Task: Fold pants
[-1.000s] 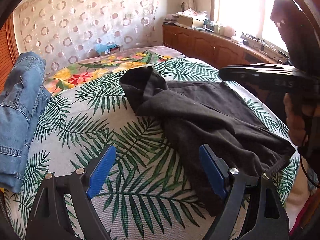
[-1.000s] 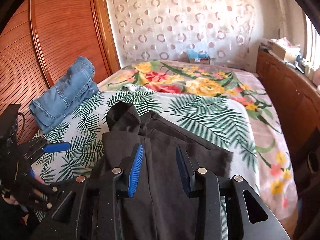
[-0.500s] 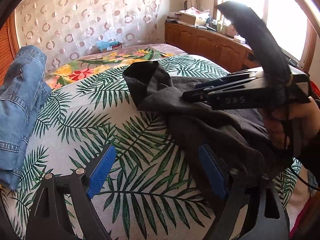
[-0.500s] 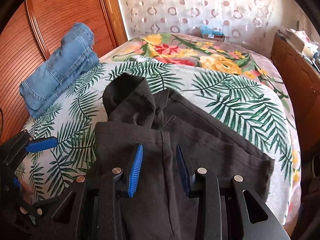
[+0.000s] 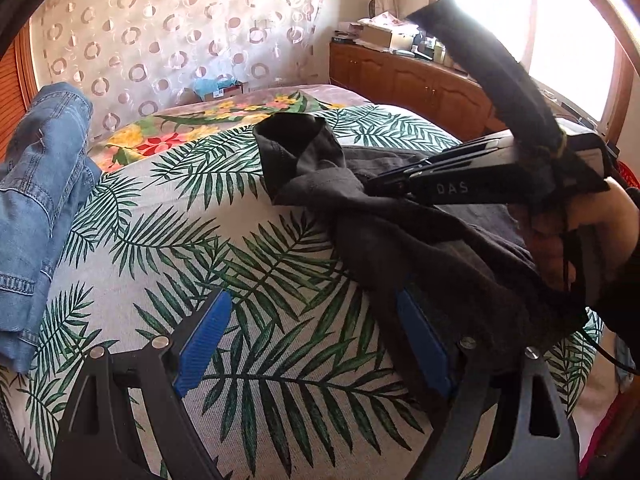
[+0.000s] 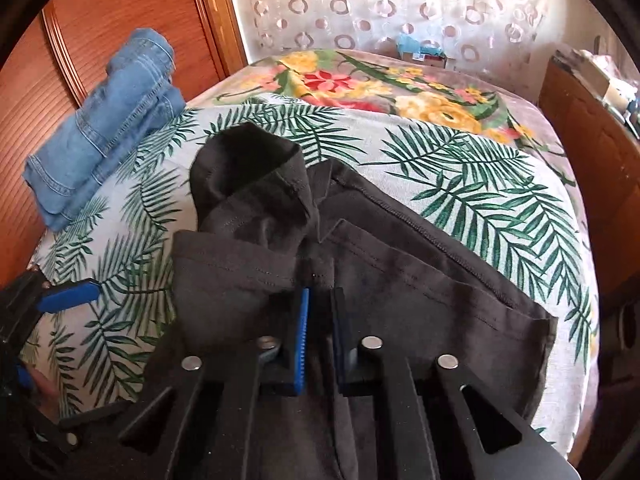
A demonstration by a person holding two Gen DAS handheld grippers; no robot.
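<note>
Black pants lie crumpled on the palm-leaf bedspread, one end rolled up into a hump. In the right wrist view my right gripper is shut, pinching a fold of the black fabric near a seam. The left wrist view shows the same gripper from the side, held by a hand, with its tips in the pants. My left gripper stands open and low over the bedspread. Its right pad is at the pants' near edge; nothing is between the pads.
Folded blue jeans lie at the bed's left edge beside a wooden wardrobe door. A floral blanket covers the far end of the bed. A wooden sideboard with clutter runs under the window on the right.
My right gripper moved forward and down onto the pants, then its jaws went from half open to shut on a fold. The left gripper stayed still and open.
</note>
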